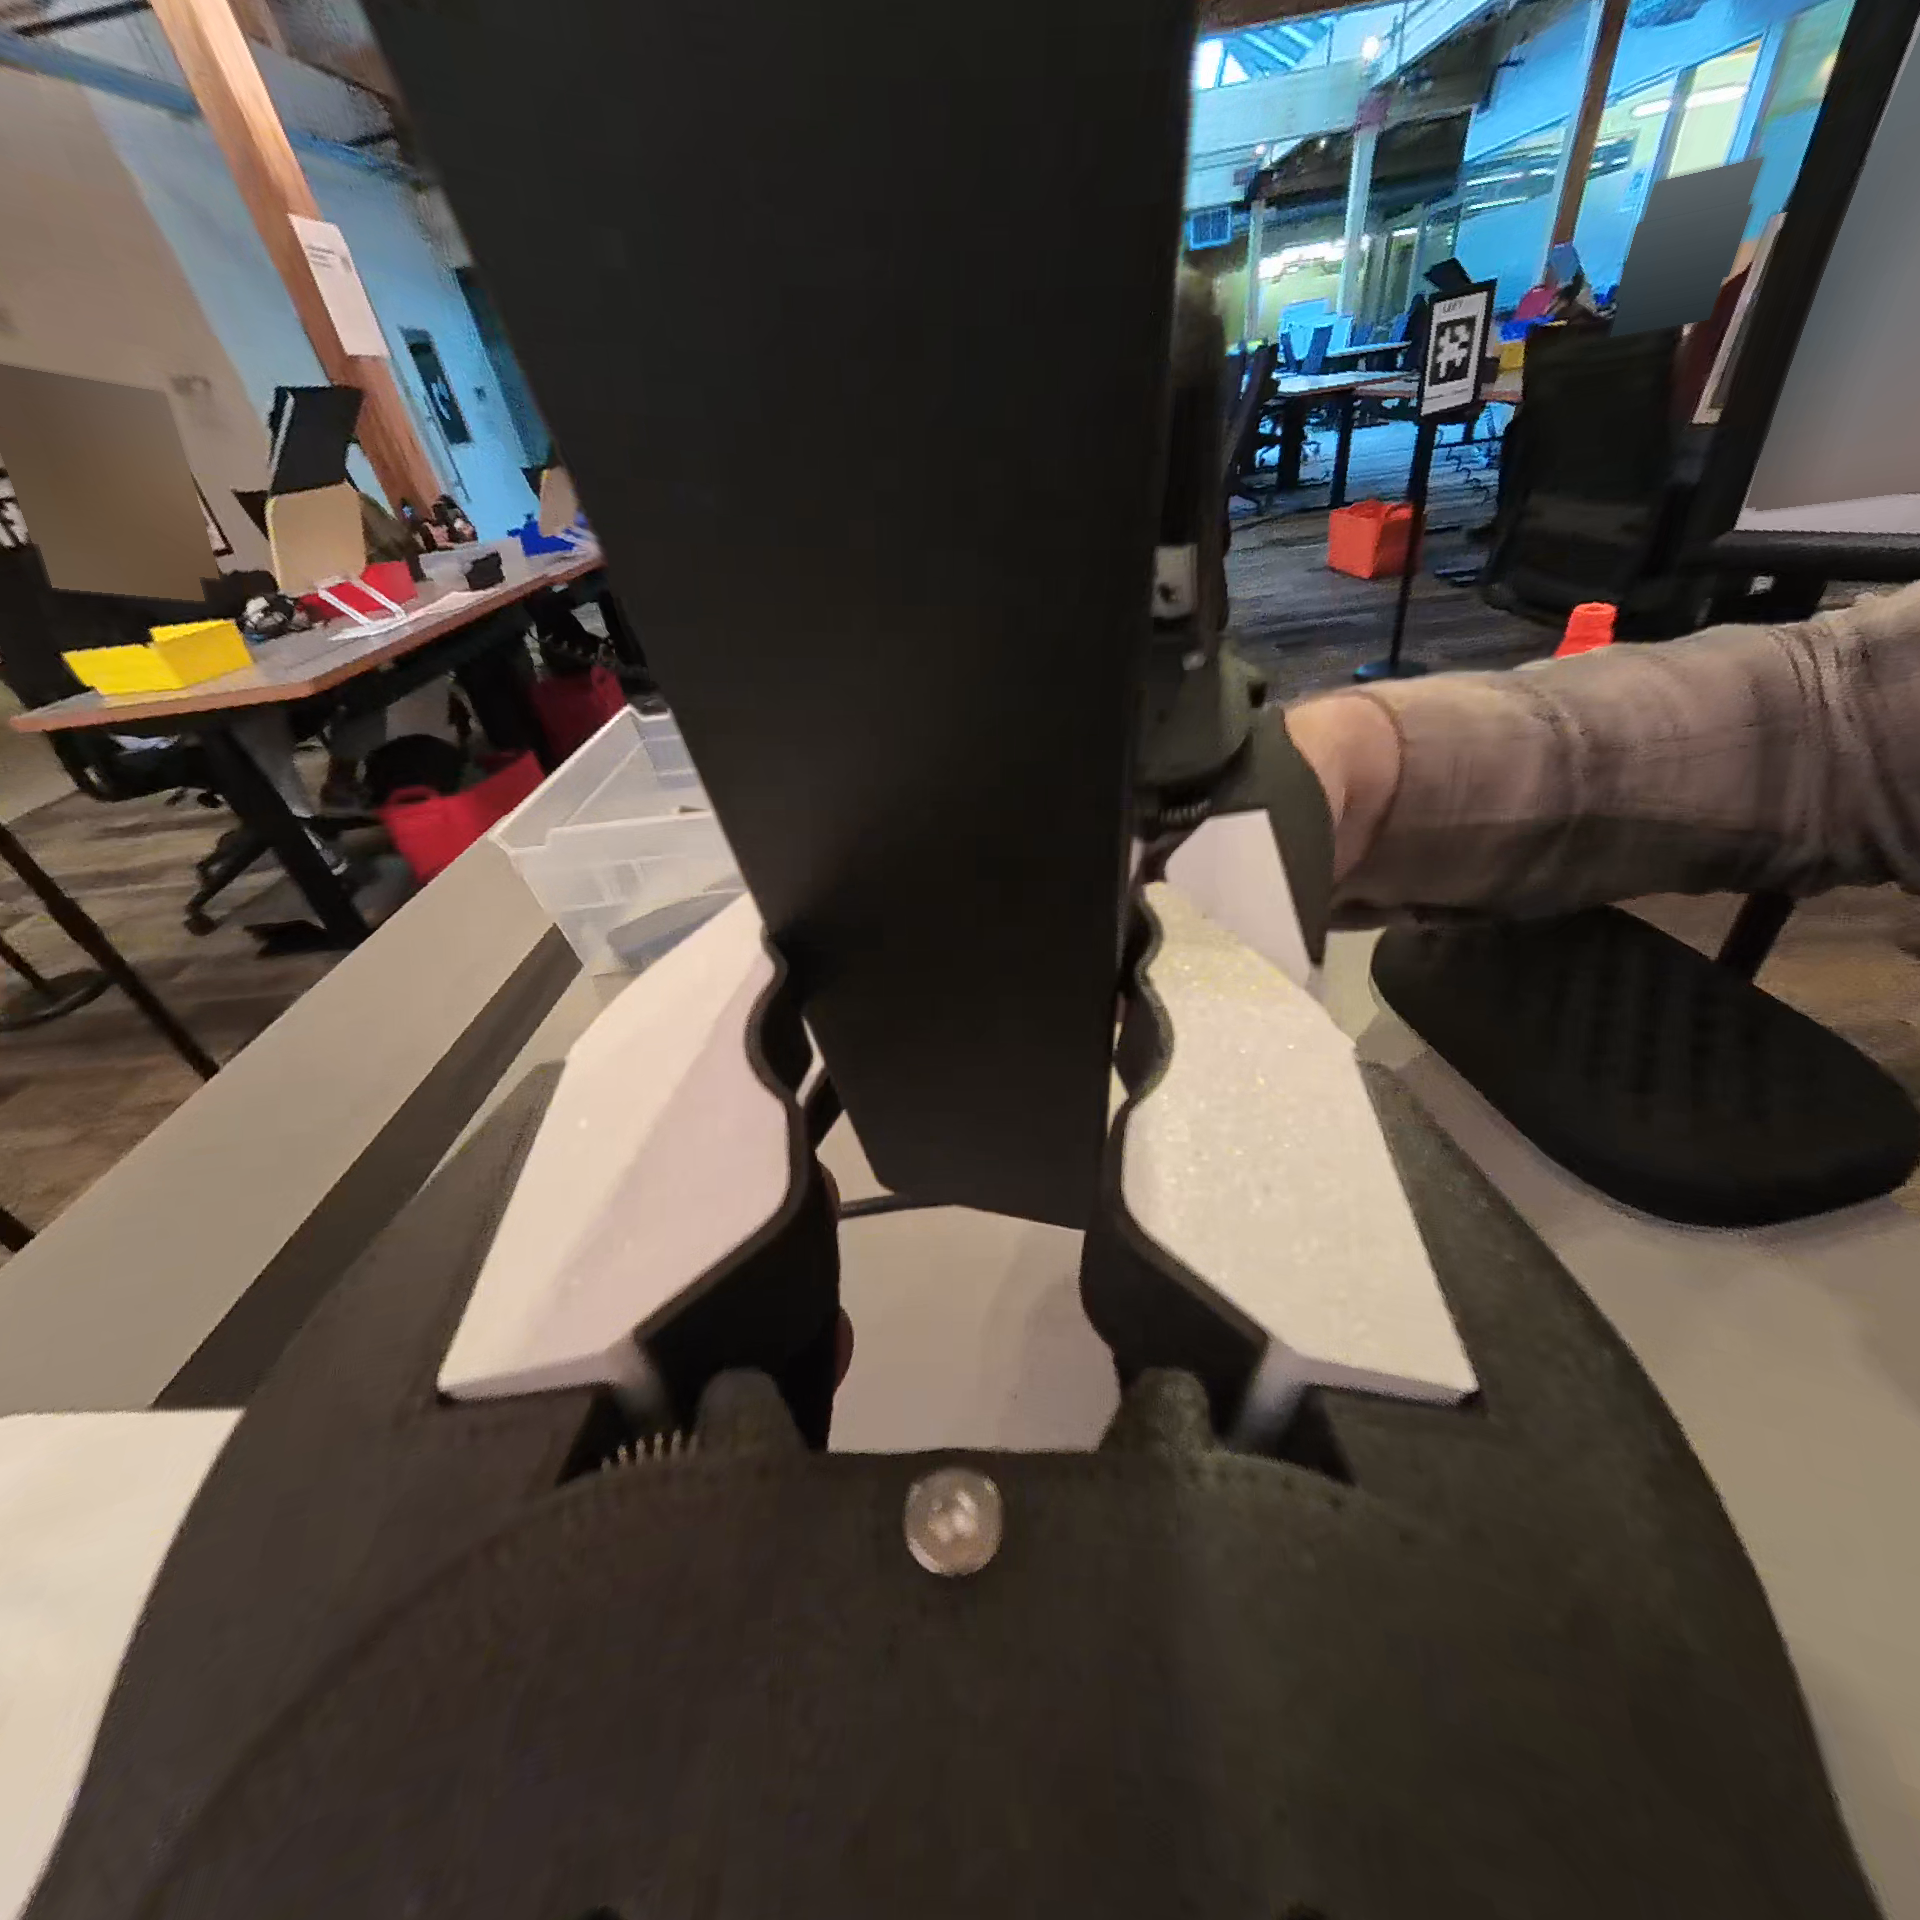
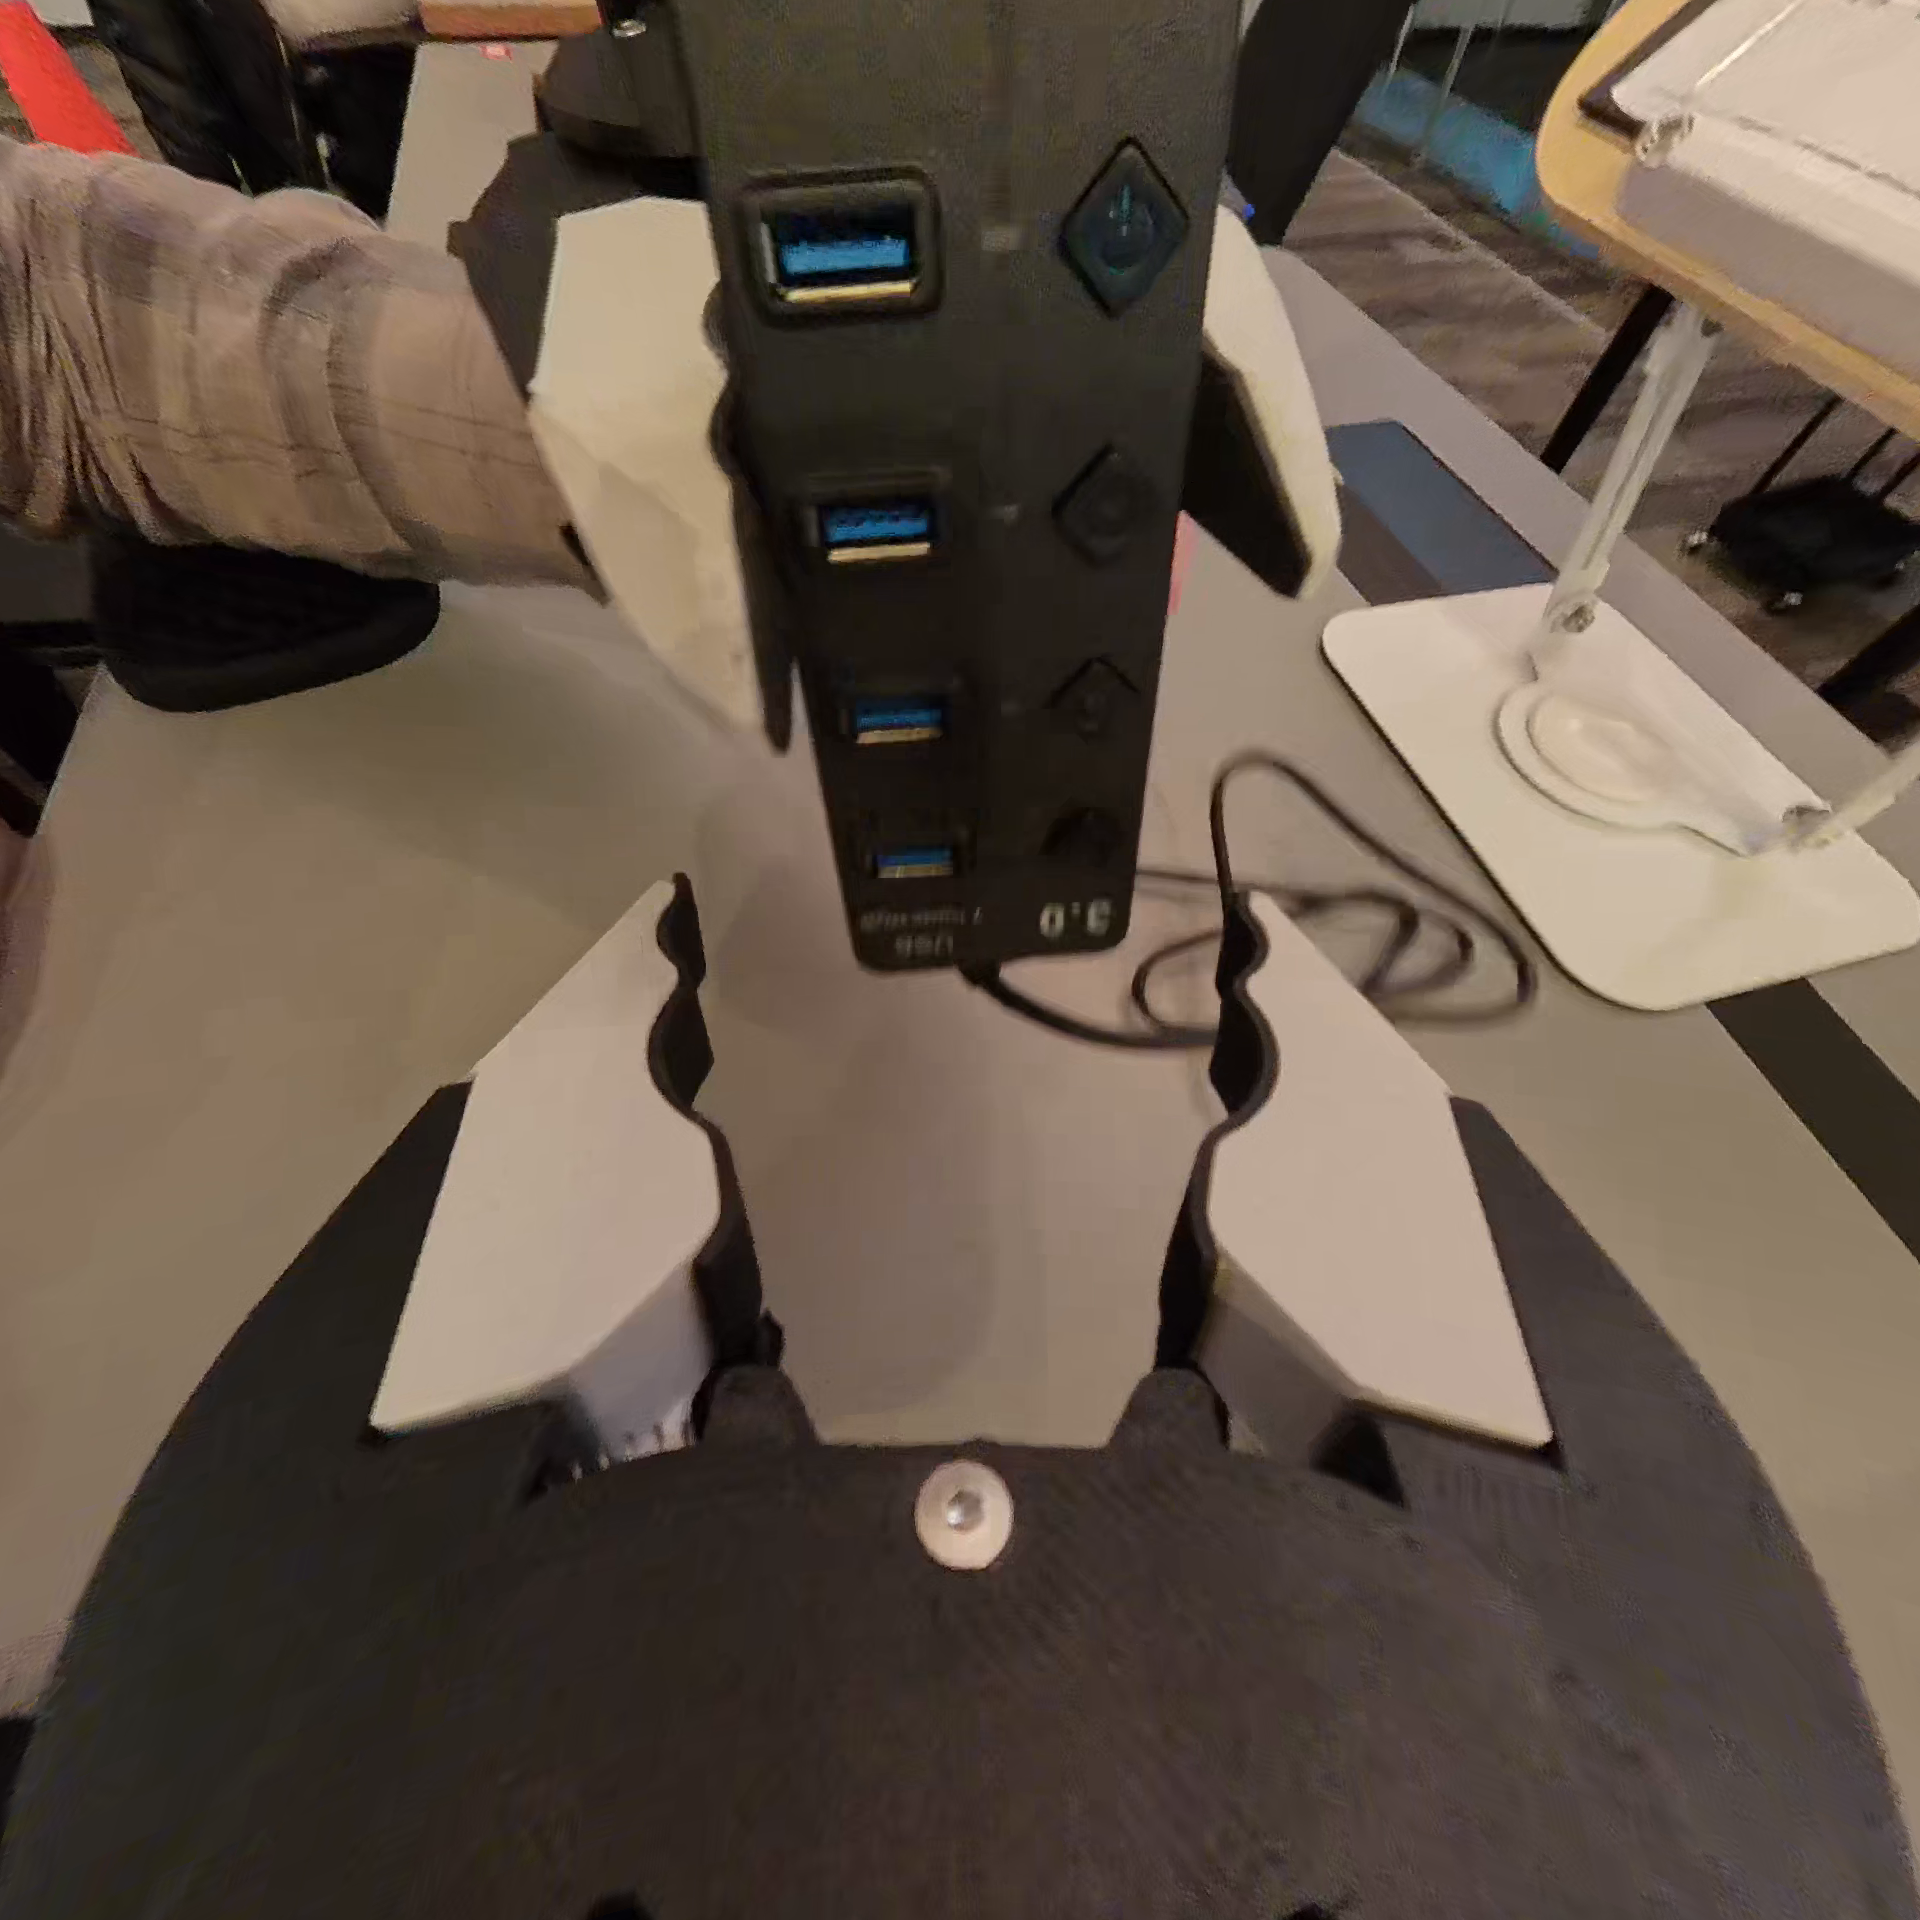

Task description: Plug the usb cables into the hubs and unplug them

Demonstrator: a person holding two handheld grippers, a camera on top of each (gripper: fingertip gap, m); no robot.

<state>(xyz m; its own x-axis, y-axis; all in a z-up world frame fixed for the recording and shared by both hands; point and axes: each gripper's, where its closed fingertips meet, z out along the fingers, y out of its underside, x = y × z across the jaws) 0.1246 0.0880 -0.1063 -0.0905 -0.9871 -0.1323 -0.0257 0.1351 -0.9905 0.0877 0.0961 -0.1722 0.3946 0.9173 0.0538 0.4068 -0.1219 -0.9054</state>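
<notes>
My left gripper (image 1: 956, 935) is shut on a black USB hub (image 1: 831, 520), whose plain back fills the middle of the left wrist view. In the right wrist view the hub (image 2: 966, 468) stands tilted above the grey table (image 2: 312, 935), held between the left gripper's white fingers (image 2: 644, 499). Its several blue ports face me and are all empty. A black cable (image 2: 1351, 935) runs from its lower end and loops on the table. My right gripper (image 2: 961, 904) is open and empty, just below the hub's lower end. No loose plug shows.
A white stand base (image 2: 1600, 790) with a clear arm sits on the table at the right. A black padded armrest (image 1: 1642, 1070) lies beyond the table edge. A person's grey sleeve (image 1: 1610, 748) reaches in. A clear plastic bin (image 1: 623, 831) stands at the far left. The right tips stand about 25 cm off the black padded armrest (image 1: 1642, 1070).
</notes>
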